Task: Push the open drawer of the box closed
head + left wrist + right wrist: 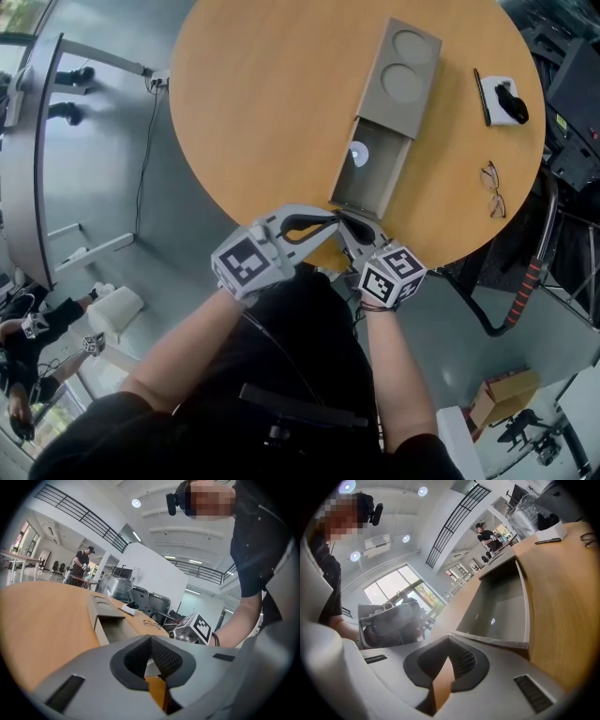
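A grey box (409,73) with two round recesses on its lid lies on the round wooden table (262,103). Its drawer (372,176) is pulled out toward me, with a small white disc (357,155) inside. My left gripper (332,219) and right gripper (350,225) are side by side at the table's near edge, just short of the drawer's front wall, and both are shut on nothing. In the left gripper view, the shut left gripper (151,639) points along the drawer (114,629). In the right gripper view, the right gripper (449,640) sits right before the drawer front (497,640).
A pair of glasses (494,189) lies on the table's right side. Farther back are a black pen (480,96) and a white holder (504,101) with a black item. A person stands at a distant table (82,563). Equipment and cables crowd the floor at right.
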`<state>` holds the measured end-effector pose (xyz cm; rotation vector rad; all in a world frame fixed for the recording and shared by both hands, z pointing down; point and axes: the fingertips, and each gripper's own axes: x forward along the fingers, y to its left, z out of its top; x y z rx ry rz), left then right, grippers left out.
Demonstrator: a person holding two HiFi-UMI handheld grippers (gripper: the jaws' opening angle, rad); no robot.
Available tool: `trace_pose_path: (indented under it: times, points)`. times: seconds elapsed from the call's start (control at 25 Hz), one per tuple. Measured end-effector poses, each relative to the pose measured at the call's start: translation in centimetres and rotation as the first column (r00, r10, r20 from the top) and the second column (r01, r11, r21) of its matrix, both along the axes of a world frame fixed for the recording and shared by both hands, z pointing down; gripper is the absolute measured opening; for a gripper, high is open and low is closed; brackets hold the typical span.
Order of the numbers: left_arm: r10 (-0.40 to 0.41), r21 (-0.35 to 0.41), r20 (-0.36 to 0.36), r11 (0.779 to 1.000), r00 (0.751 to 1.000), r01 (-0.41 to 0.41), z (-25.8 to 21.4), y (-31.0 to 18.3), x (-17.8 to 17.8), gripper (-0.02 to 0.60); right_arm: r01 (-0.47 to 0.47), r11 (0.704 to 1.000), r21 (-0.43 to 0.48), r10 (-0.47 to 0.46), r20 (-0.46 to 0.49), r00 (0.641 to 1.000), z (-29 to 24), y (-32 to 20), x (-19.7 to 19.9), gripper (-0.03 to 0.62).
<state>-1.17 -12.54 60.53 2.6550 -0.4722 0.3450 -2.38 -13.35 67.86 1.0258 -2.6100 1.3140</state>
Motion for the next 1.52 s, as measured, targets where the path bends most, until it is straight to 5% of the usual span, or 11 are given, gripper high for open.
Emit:
trace_pose_path:
  times: [1.52]
  points:
    - [0.062, -0.079, -0.005, 0.995, 0.998, -0.062, 2.8, -12.8, 3.0, 0.032, -0.088, 0.996, 0.018, 0.088, -0.020, 0.996, -0.7, -14.7, 3.7, 0.002]
